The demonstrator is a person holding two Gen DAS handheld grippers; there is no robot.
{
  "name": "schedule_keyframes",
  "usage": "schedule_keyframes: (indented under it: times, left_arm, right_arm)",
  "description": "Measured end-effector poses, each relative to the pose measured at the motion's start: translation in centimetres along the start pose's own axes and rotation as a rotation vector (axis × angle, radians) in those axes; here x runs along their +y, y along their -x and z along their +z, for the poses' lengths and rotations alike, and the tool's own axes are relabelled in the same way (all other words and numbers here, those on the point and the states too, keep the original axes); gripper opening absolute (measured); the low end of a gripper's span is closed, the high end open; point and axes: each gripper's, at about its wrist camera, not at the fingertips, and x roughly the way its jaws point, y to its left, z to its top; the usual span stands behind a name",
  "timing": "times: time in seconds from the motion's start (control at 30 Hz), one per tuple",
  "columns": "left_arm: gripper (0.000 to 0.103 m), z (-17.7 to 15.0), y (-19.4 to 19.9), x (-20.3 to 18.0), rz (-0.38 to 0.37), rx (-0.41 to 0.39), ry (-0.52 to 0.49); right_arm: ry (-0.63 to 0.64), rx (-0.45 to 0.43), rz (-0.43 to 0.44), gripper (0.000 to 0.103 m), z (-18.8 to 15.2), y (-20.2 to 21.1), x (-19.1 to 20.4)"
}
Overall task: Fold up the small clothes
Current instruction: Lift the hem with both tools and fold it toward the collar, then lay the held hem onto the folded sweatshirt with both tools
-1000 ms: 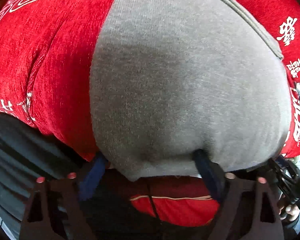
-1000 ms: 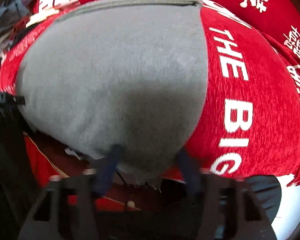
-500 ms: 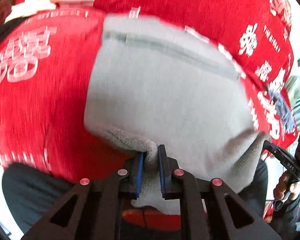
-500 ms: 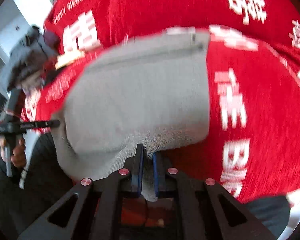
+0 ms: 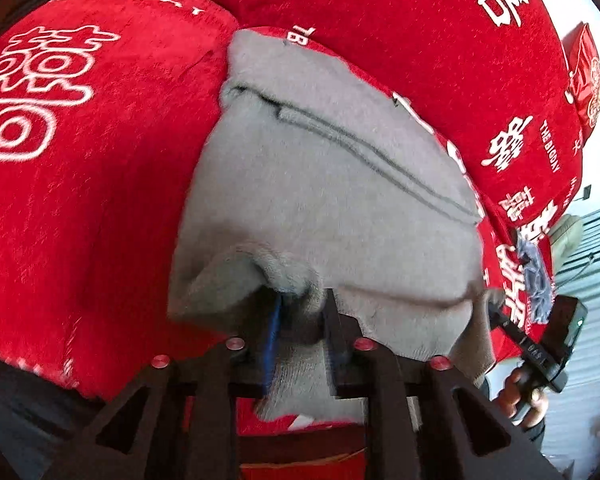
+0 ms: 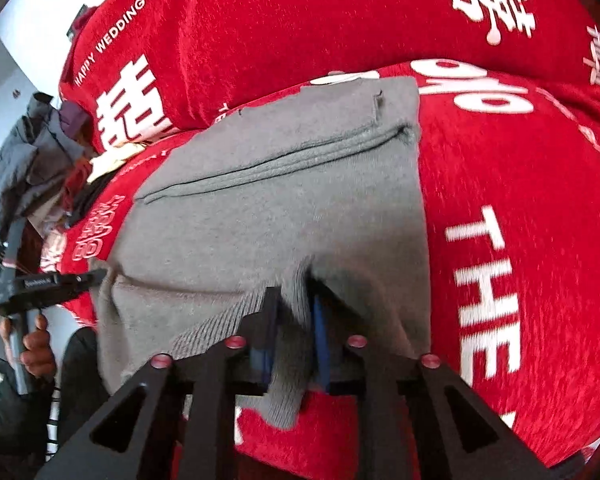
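I am holding a grey garment [image 5: 332,200] by its near hem over a red cloth [image 5: 80,208]. My left gripper [image 5: 300,332], whose jaws have just been opening, is loosely pinching the hem's left corner. My right gripper [image 6: 294,328], jaws also just easing apart, is clamping the right corner's ribbed edge.

Each wrist camera looks steeply down along its own jaws, very close. Both share the grey garment [image 5: 332,200] [image 6: 284,216] on red fabric [image 5: 92,184] [image 6: 520,208].
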Motion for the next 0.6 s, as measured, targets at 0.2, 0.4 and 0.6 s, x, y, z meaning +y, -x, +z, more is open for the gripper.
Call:
schedule_keyframes:
  times: [0.2,0.4,0.6]
  left_arm:
    - [0.082,-1.6,1.0,-0.2,0.019,-0.046,-0.009]
    - [0.073,-3.0,-0.2,-0.4,0.008,-0.009,-0.002]
    - [0.03,-4.3,-2.2,-0.7,0.019,0.057,-0.03]
  right_arm:
    - [-0.031,-0.005,0.047,0.051,-0.9,0.8,-0.2]
    - [-0.019,0.018,0.076,0.051,-1.7,0.4,0.1]
    - [0.018,0.037,0.093,0.035,-2.3,-0.2,0.5]
